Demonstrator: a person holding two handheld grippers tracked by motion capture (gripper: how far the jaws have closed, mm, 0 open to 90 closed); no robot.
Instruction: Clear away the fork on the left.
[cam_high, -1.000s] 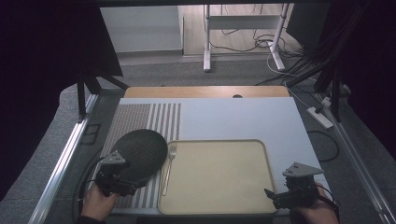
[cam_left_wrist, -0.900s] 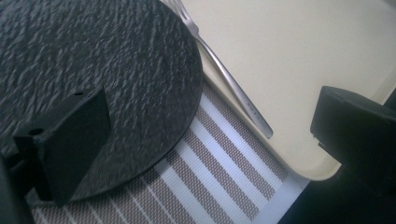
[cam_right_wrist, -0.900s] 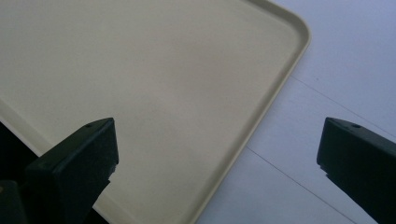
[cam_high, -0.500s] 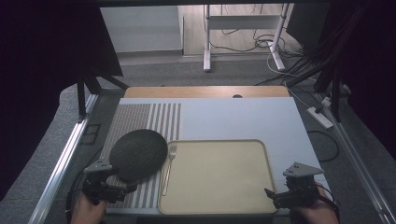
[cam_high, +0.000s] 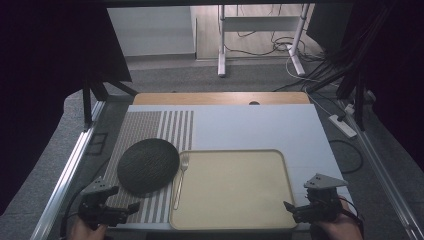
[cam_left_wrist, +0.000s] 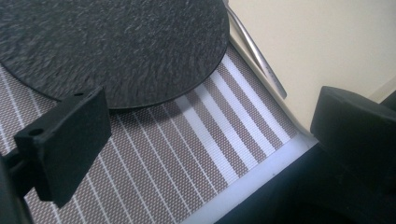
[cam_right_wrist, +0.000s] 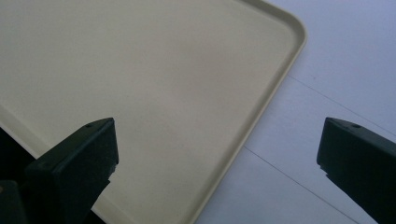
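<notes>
Left gripper (cam_high: 134, 207): jaws spread, lower left, holding nothing | round dark slate-textured plate (cam_high: 148, 165): left of centre on striped woven placemat (cam_high: 150, 125) | metal fork (cam_high: 181, 177): beside smooth beige rounded-corner tray (cam_high: 231, 187) | right gripper (cam_high: 289, 209): jaws spread, lower right, over tray edge.

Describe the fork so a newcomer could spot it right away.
Find the big beige tray near the front of the table. Along its left rim lies the fork, beside the round black plate. It is the one thin, shiny metal piece there.
</notes>
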